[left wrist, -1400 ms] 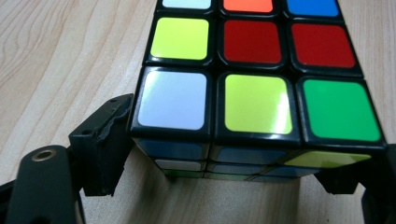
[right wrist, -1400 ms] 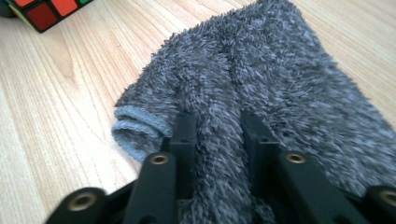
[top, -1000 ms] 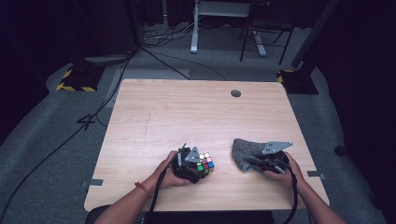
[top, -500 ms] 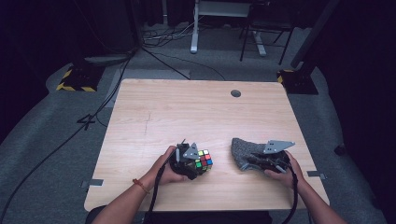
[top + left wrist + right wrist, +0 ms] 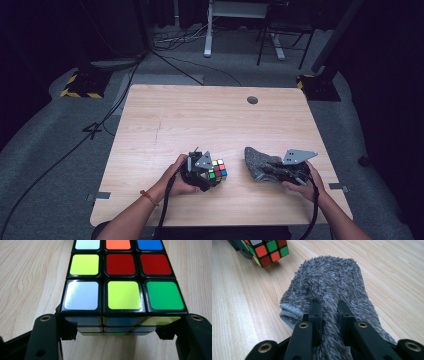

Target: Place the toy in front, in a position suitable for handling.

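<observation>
Where tongs (image 5: 120, 332) grip, cube (image 5: 120, 290) sides hide.

I work in a dark lab: grey carpet (image 5: 55, 150), floor cables (image 5: 165, 50), hazard-striped stand bases (image 5: 79, 89) around my surface (image 5: 200, 115).

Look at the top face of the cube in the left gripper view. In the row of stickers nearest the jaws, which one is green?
The green sticker at the right end; its neighbours are yellow and white.
</observation>
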